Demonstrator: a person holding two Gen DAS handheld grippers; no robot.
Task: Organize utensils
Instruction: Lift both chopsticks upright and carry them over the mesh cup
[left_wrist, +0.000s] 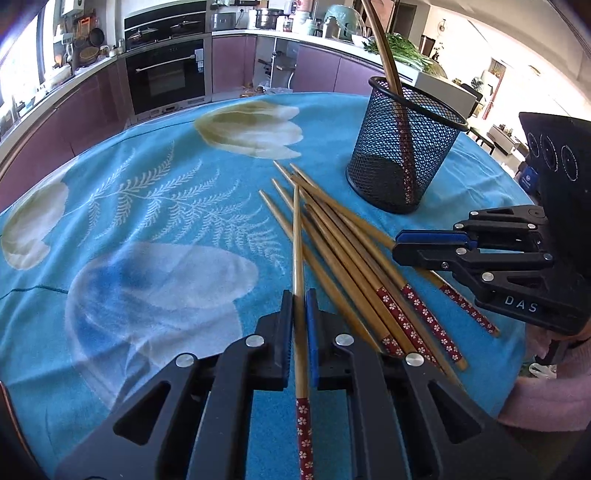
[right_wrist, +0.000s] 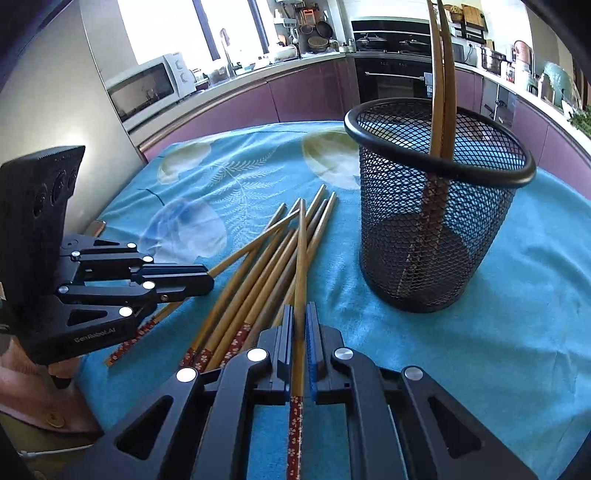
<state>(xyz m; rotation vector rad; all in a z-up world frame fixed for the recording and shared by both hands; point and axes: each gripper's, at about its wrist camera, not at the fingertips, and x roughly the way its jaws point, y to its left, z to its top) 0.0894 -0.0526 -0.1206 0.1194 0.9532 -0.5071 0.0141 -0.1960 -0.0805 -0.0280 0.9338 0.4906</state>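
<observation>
Left gripper (left_wrist: 300, 314): fingers pinching 1 bamboo chopstick (left_wrist: 298, 258) near its patterned end, tip pointing away over the pile.
Right gripper (right_wrist: 300, 325): fingers pinching 1 bamboo chopstick too (right_wrist: 301, 266), same hold, just above the red floral band.
Pile of chopsticks (left_wrist: 354, 258): loose on the blue floral cloth (left_wrist: 166, 221) over the bench, fanned and crossing, between both grippers.
Mesh holder (right_wrist: 436, 206): black, upright, just beyond the pile; 2 chopsticks (right_wrist: 441, 92) already standing inside, leaning on the rim.
Step in hand: both sticks gripped, probably lift next, then into the holder.
Doing it well: lift straight up first so the tips clear the crossed neighbours; swing each stick upright, patterned end down like the 2 inside; go 1 at a time to keep the grippers apart; release only once well below the rim.
Risk: long stick pivoting in a narrow pinch, or nudging the light holder over.
Writing: "DAS" readable on the right gripper in the left wrist view; lettering on the left gripper too blurred to read.
</observation>
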